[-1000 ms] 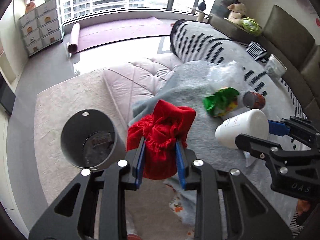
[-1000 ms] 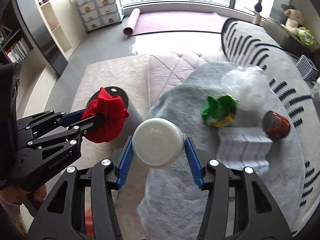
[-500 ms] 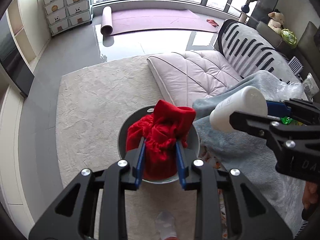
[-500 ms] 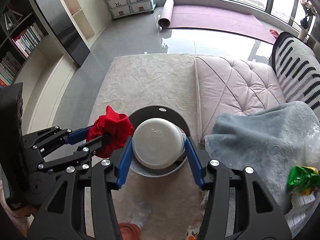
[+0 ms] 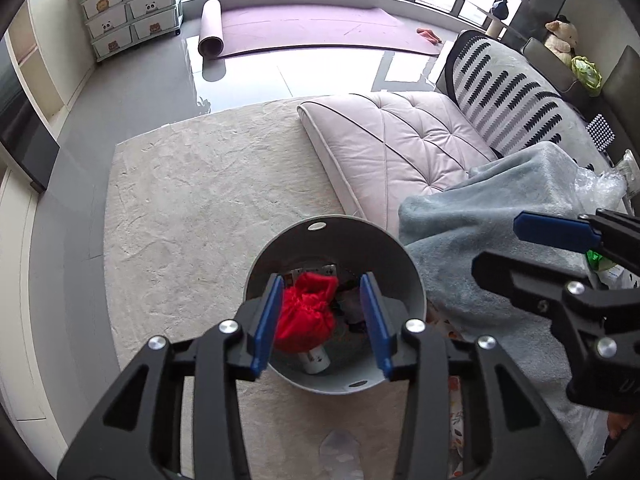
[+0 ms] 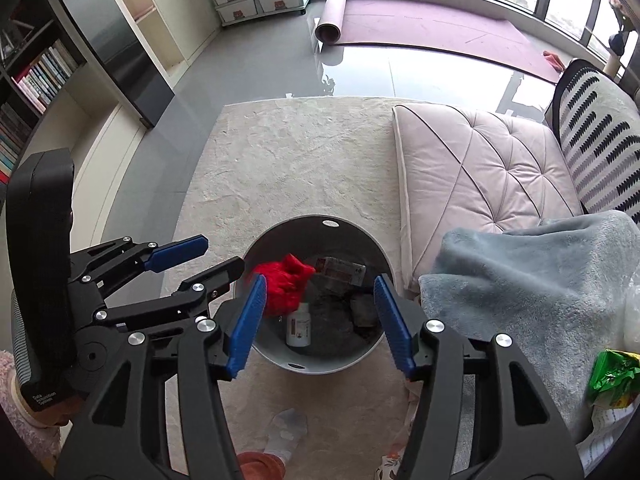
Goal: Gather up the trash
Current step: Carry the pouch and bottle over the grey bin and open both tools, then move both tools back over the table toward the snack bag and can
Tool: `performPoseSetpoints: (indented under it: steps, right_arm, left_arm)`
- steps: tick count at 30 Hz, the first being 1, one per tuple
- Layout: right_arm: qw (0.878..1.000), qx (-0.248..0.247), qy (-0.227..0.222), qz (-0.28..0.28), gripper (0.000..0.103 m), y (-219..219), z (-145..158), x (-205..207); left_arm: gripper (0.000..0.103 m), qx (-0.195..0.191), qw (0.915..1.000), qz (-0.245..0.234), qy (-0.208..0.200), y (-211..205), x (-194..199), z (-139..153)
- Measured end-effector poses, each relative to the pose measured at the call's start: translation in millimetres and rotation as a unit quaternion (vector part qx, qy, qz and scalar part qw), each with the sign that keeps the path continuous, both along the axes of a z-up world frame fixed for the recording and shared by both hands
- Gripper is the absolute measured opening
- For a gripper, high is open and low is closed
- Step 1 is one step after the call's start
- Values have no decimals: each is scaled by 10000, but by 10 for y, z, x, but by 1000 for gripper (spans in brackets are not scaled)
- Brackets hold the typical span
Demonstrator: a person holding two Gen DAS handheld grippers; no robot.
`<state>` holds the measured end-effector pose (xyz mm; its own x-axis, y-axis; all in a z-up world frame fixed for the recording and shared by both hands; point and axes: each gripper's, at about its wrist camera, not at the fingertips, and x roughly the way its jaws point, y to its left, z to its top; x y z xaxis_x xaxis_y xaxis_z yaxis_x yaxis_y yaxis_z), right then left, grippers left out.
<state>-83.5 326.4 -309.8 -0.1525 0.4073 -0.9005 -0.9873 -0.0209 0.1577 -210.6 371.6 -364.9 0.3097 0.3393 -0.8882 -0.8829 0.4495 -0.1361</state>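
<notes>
Hovering over the grey bin (image 5: 400, 252), left gripper (image 5: 322, 322) and right gripper (image 6: 320, 322) opening, nothing between the jaws; red cloth bundle (image 5: 306, 312) and white bottle (image 6: 299, 326) down inside. Best lifted straight clear of the rim.

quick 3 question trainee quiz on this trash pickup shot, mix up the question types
1. True or false: the red cloth pouch is clamped between the pads of the left gripper.
2. Multiple choice: the white bottle lies (A) on the grey blanket, (B) inside the grey bin, (C) on the pink cushion.
3. Short answer: which piece of trash shows at the right edge of the right wrist view, not yet binned?

Key
1. False: it lies in the bin, clear of the opening jaws.
2. B
3. The green wrapper, beside the blanket; the right gripper carries nothing, its jaws opening.
</notes>
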Motion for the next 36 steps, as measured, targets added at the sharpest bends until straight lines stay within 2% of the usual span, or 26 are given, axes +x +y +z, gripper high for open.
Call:
performPoseSetpoints:
  steps: [6,12,15,17,23,30,36]
  right_arm:
    - [9997,34,26,-235,55,-223,58,252]
    - [9979,65,32,-648,55,-628,145,697]
    - [9962,83,-16,-872,56,-911,246,998]
    - [9942,131,-39,-1068,60,-1135,334,1243]
    - [9853,156,-288,-1674,61,-1769,481,2028]
    - [9683,121,-444,-2456,61,-2284,500,2876]
    - [9614,98,-502,-2704,61,-2520,462,3226]
  left_arm:
    - [53,15,9999,-86,68,-138,160,117]
    - [54,141,9990,-414,127,-472,537,370]
    - [55,187,9977,-648,102,-702,814,506]
    - [56,201,9962,-841,94,-869,1038,577]
    - [60,146,9892,-1458,-75,-1356,1785,723]
    - [60,184,9776,-2087,-210,-1736,2578,739]
    - [60,279,9708,-2370,-228,-1839,3081,673]
